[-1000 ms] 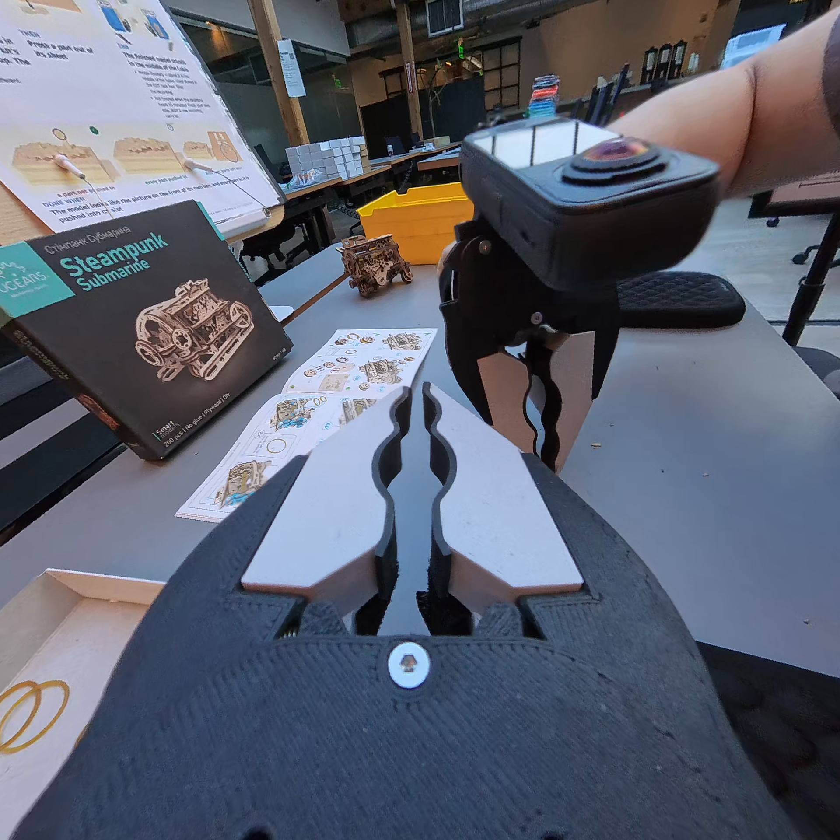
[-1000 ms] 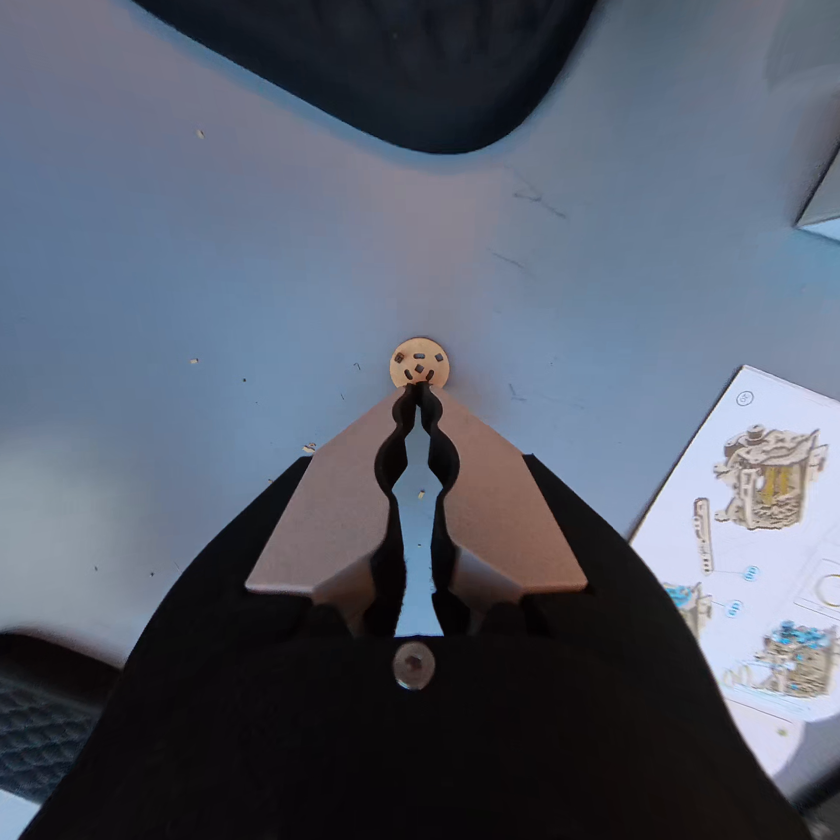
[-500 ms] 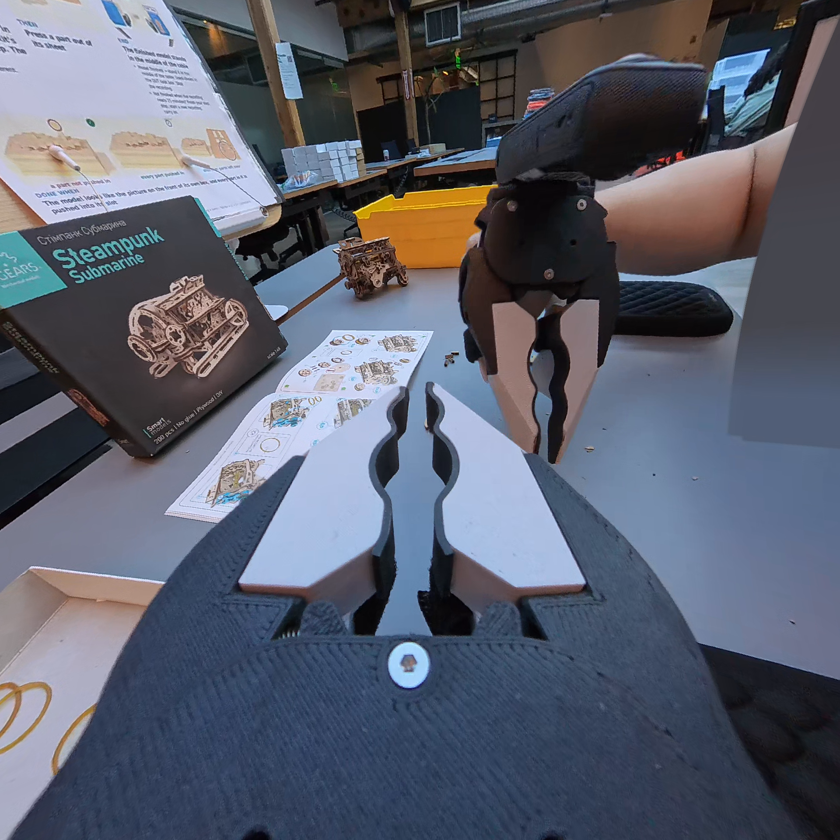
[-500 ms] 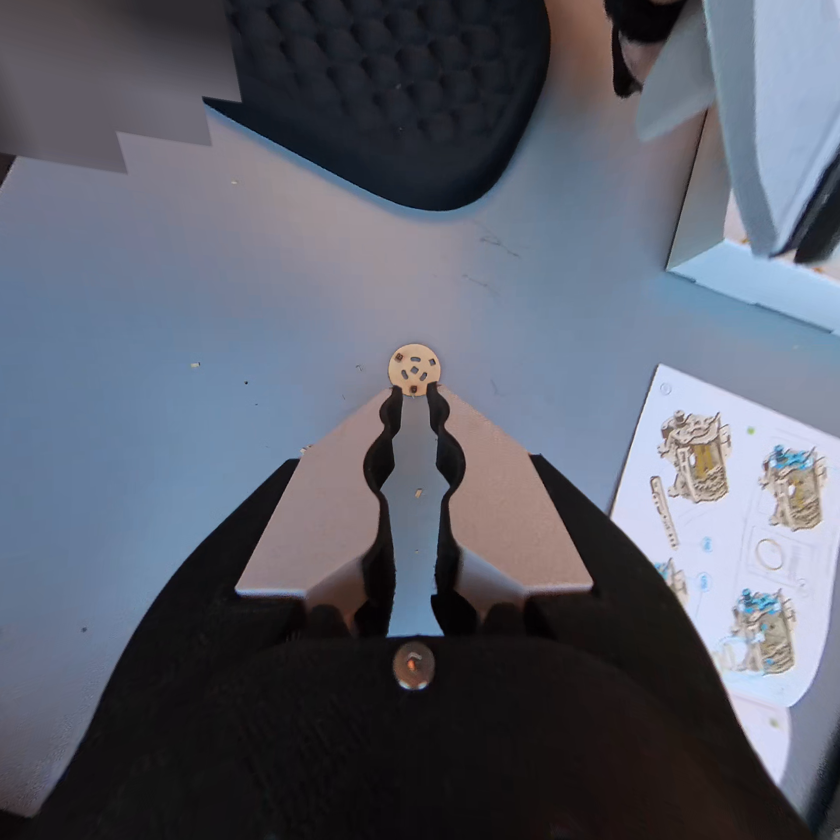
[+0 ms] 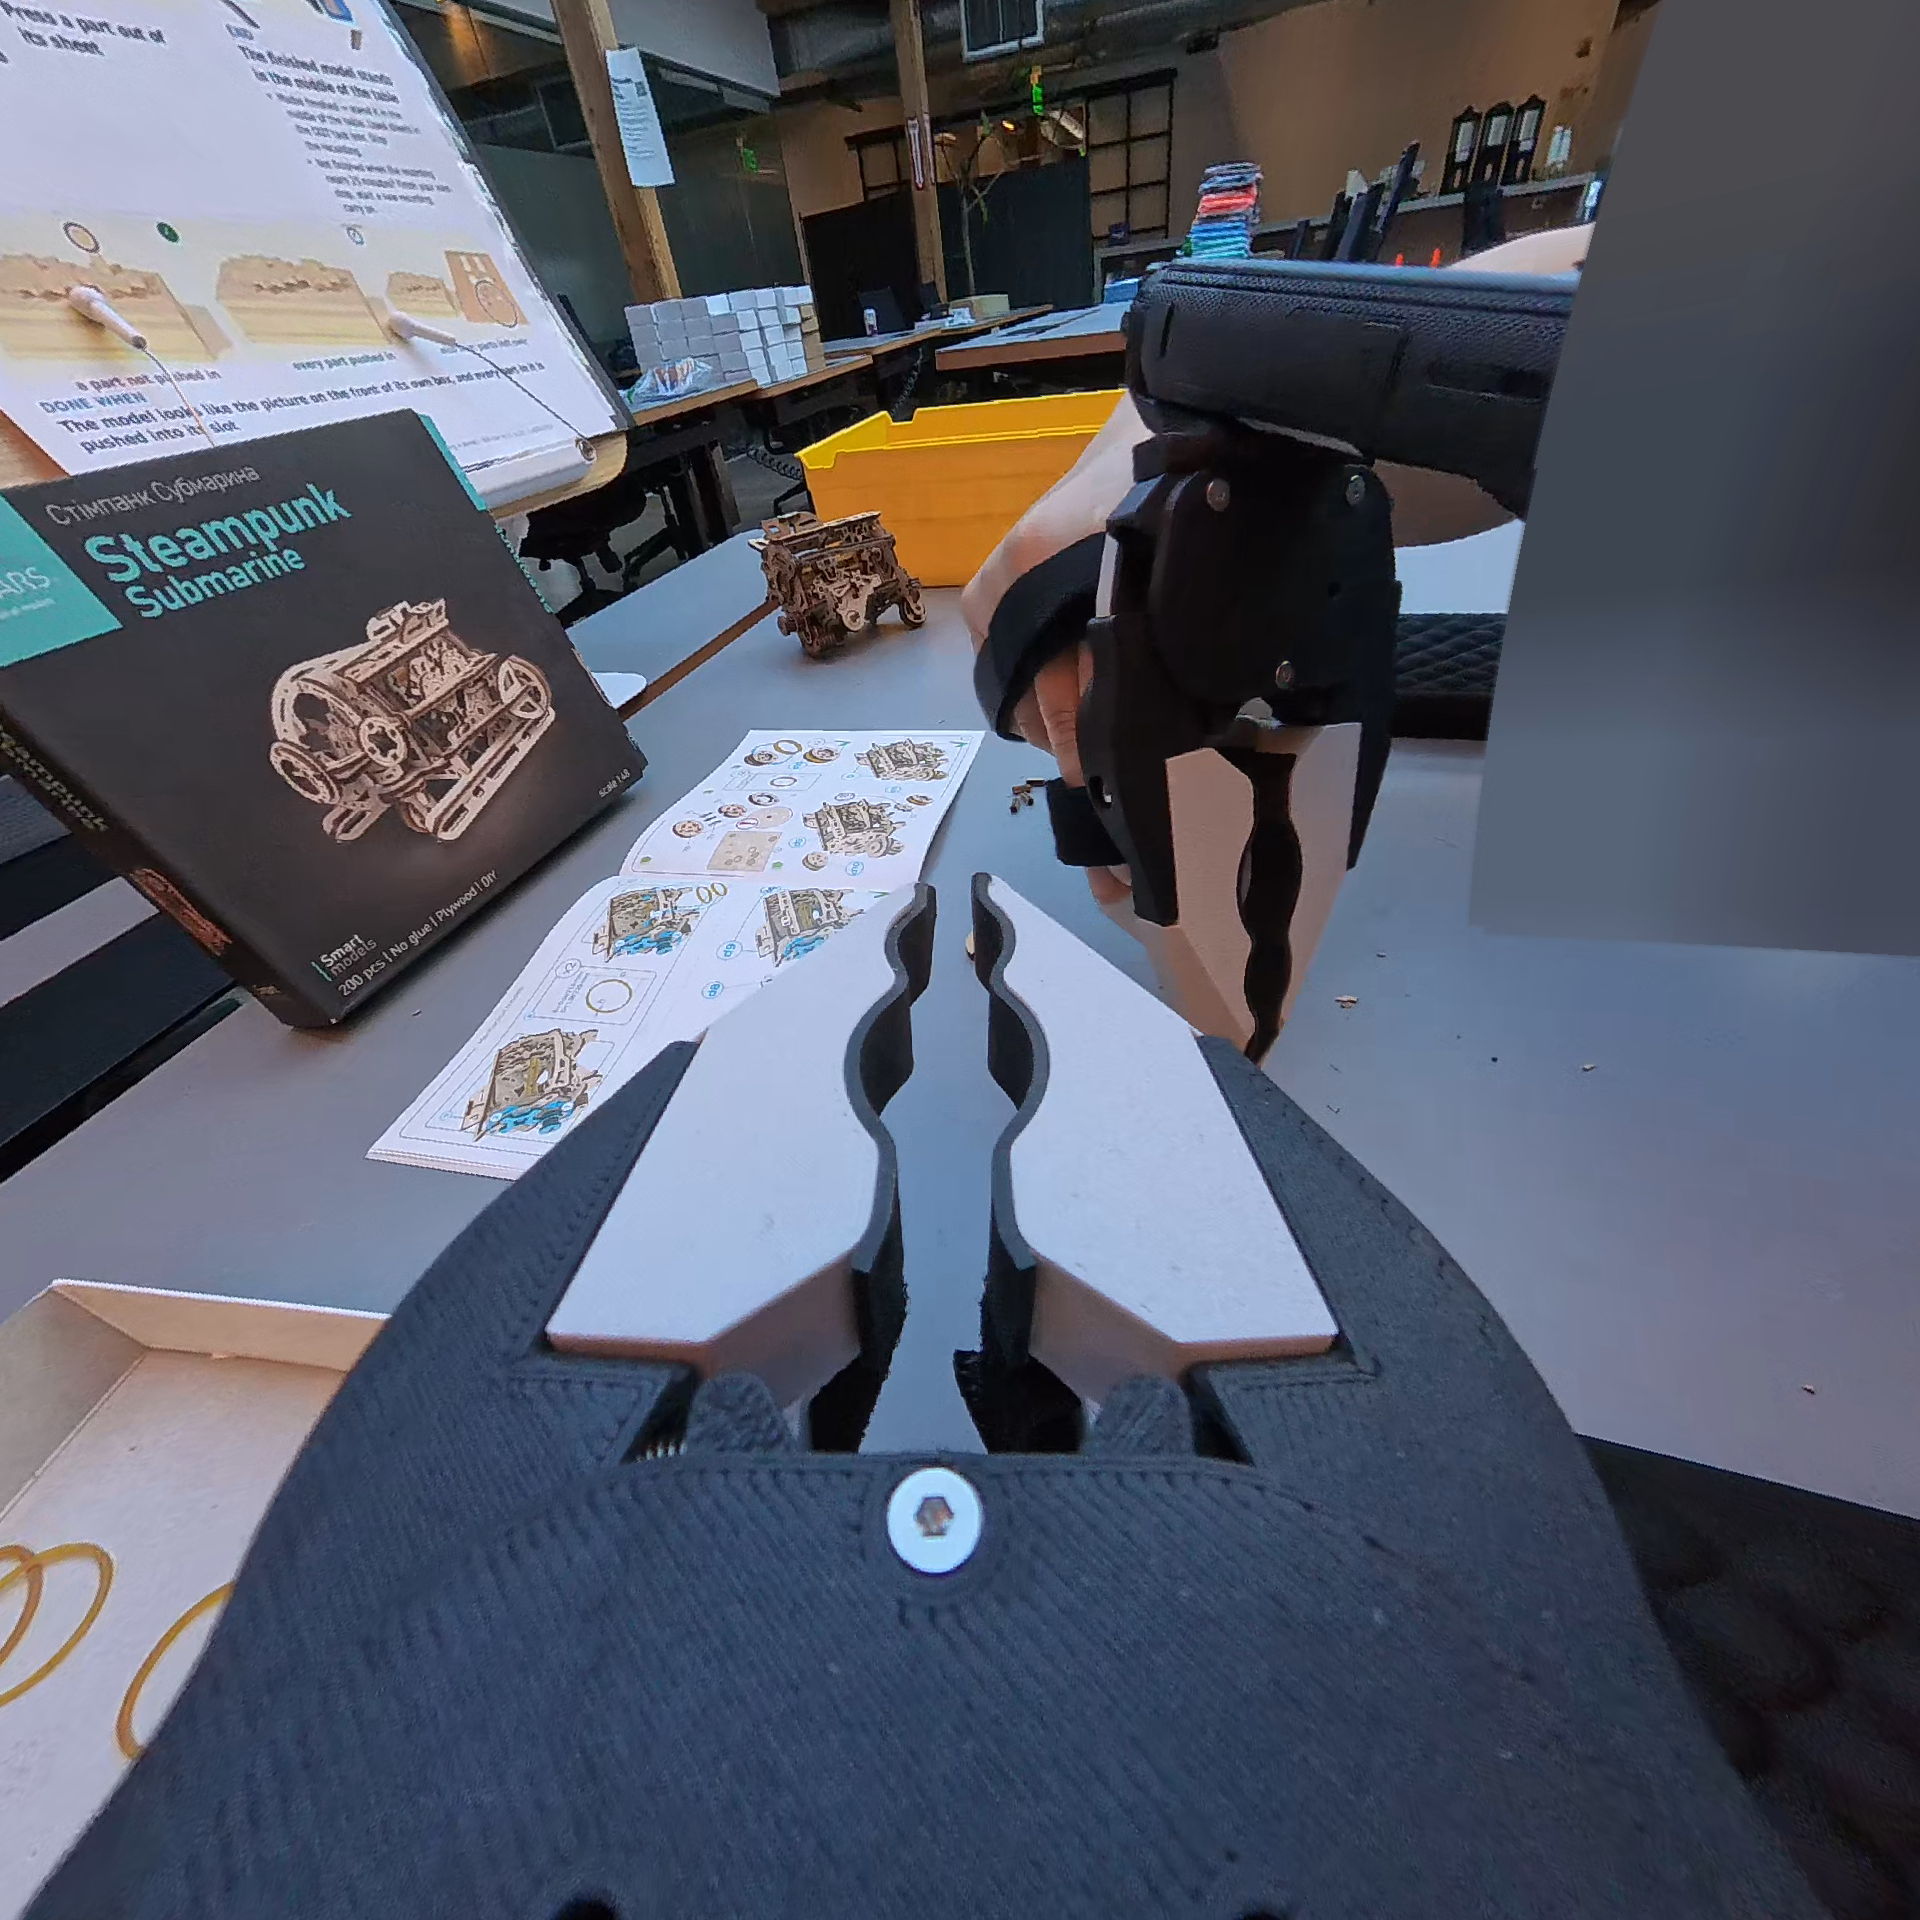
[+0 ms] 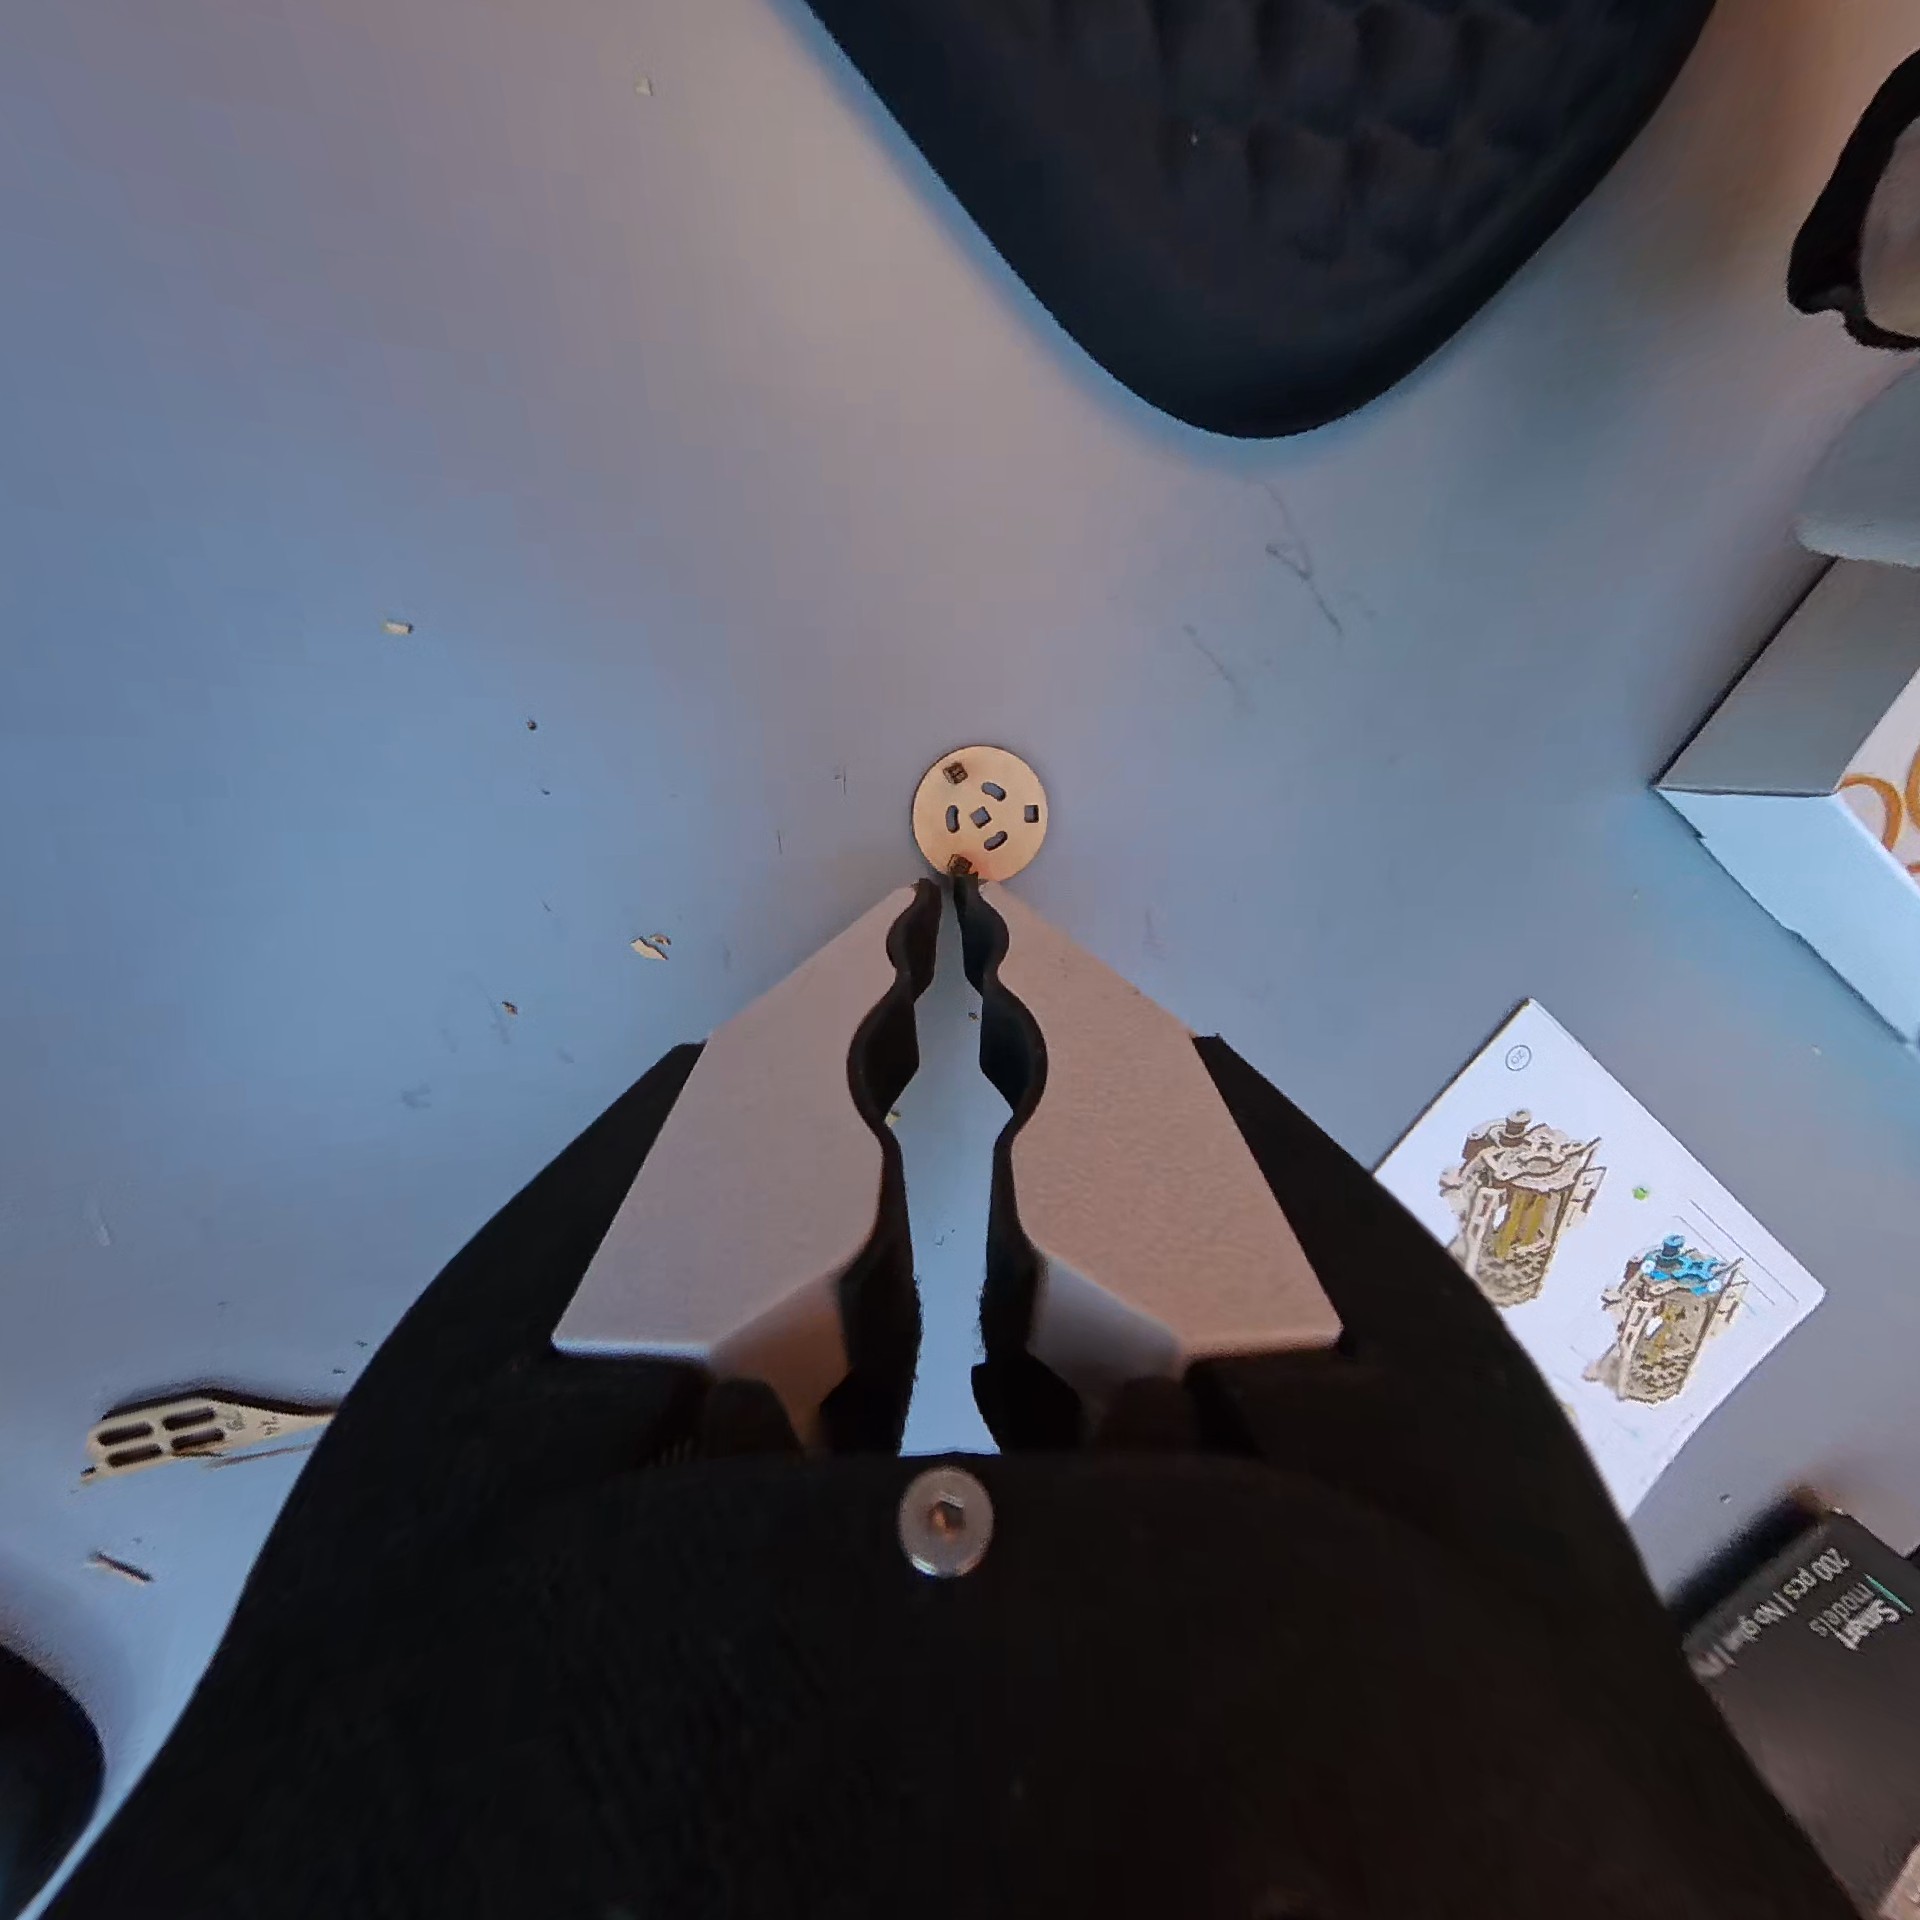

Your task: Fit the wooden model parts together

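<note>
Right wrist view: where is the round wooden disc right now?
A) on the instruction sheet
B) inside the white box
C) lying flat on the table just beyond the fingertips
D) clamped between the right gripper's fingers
C: the round wooden disc lies flat on the grey table, just past the right gripper, whose tips hold nothing.

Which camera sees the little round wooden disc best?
The right wrist view: the round wooden disc lies flat on the grey table, just past the right tool. The left wrist view shows only a sliver.

A yellow bin (image 5: 966, 483) is seen behind the open instruction booklet (image 5: 727, 914) on the bench (image 5: 1558, 1143); a dark model box (image 5: 291, 707) is propped left of it.
</note>
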